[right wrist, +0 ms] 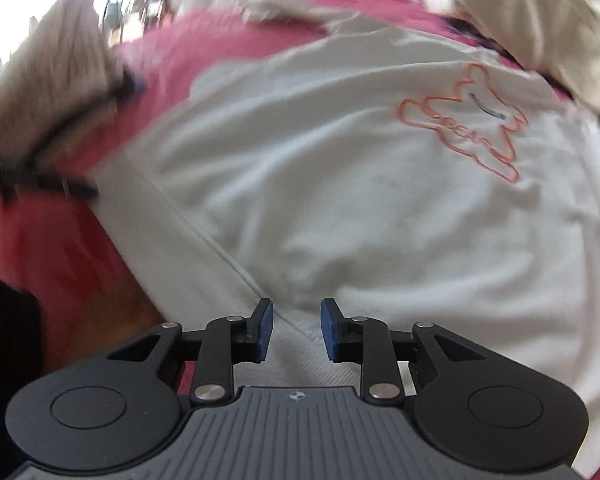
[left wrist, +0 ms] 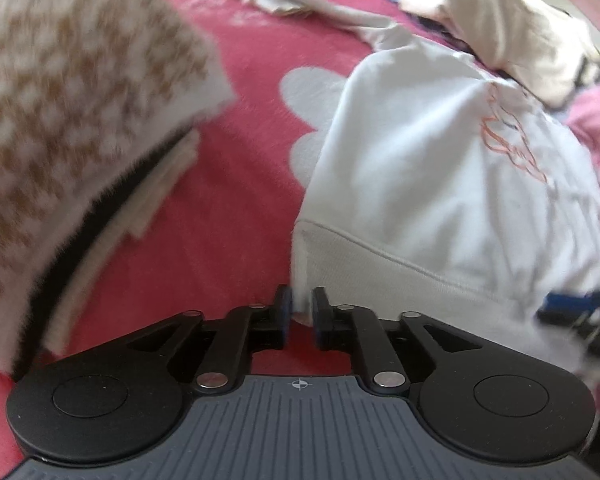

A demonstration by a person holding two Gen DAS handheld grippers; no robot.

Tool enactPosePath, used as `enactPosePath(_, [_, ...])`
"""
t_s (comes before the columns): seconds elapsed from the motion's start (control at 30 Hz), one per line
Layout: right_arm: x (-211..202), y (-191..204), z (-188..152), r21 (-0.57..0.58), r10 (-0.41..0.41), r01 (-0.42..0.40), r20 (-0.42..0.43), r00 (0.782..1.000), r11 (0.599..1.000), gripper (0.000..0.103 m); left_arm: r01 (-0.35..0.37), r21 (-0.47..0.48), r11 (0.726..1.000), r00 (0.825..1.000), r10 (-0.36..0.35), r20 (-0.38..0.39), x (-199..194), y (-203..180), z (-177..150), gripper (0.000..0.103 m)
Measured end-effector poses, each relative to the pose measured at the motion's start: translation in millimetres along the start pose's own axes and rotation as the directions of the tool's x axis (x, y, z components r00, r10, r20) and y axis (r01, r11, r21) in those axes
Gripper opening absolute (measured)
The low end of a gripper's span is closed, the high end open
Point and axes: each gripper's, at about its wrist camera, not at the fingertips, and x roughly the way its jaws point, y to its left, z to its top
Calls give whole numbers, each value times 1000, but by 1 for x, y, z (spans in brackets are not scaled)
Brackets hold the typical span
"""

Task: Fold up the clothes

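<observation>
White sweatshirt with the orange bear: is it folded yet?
Not yet. The white sweatshirt lies spread out on the pink blanket, bear print up, and looks unfolded. Both the left gripper and right gripper sit at its hem with jaws open, gripping nothing. All the folding is left, plus the heap of clothes behind.

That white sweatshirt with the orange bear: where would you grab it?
By the ribbed hem of the sweatshirt, from the near edge: it's a thick, straight band, lying flat on the pink blanket, right before both tongs.
</observation>
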Motion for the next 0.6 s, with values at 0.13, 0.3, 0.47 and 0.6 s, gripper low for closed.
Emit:
enactPosePath(0.13, [-36,-52,-6,191,-55,47,36,998,980,29,9,89,996,999,-12,32,-18,-11,-5,28])
enactPosePath(0.3, [-84,-128,-18,412,-170,151,10,985,898,38,124,58,991,991,-126,47,-31,-17,6,37])
enactPosePath(0.47, [-110,-160,-32,393,-191,226,-127,973,891,43,162,123,979,986,-167,29,-14,-41,28,39])
enactPosePath(0.6, [-94,-154,-46,308,-138,214,-250,958,927,43,200,230,952,979,-202,-14,6,-74,40,39])
